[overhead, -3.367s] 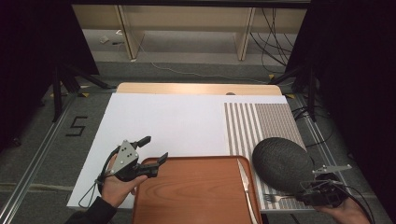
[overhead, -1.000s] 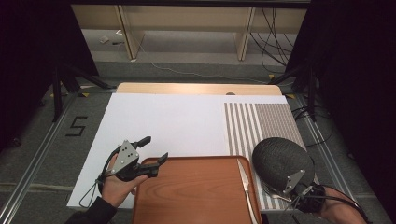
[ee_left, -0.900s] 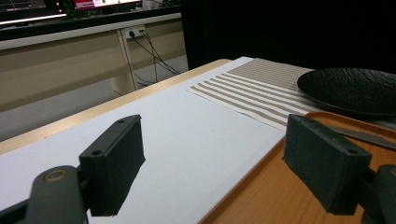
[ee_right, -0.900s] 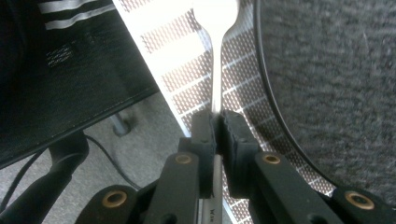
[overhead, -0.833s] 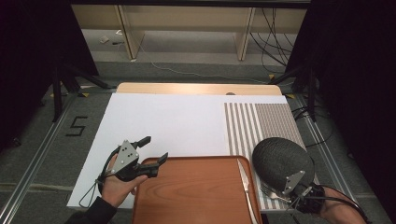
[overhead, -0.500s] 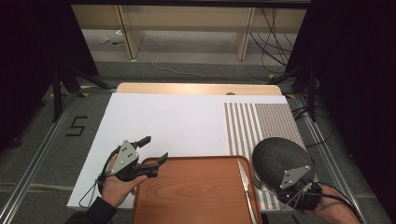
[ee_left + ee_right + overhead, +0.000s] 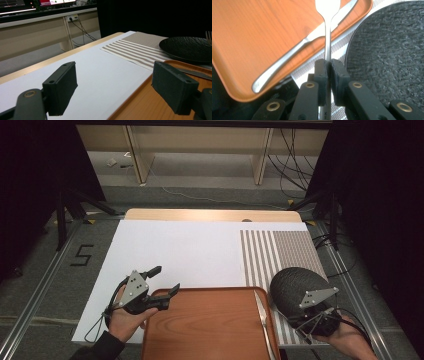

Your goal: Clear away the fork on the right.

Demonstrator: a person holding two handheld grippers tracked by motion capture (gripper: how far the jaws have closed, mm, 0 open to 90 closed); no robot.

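Note:
My right gripper (image 7: 302, 319) is at the near right, over the near edge of a black textured plate (image 7: 292, 284). It is shut on the handle of a silver fork (image 7: 327, 27), whose tines point ahead over the right rim of a brown wooden tray (image 7: 249, 37). On that rim's inner side lies a silver knife (image 7: 262, 314), seen close up as the knife (image 7: 292, 58) in the right gripper view. My left gripper (image 7: 163, 280) hovers at the tray's far left corner, open and holding nothing, its pads (image 7: 61, 87) wide apart.
A striped placemat (image 7: 280, 249) lies under the plate on a white board (image 7: 185, 252) that covers most of the table. Black stands and cables sit on the floor beyond the table. The tray (image 7: 210, 325) reaches the near edge.
My right gripper has come in from the table's right edge, up and to the left over the plate's near rim, with the fork in it. The left gripper has not moved.

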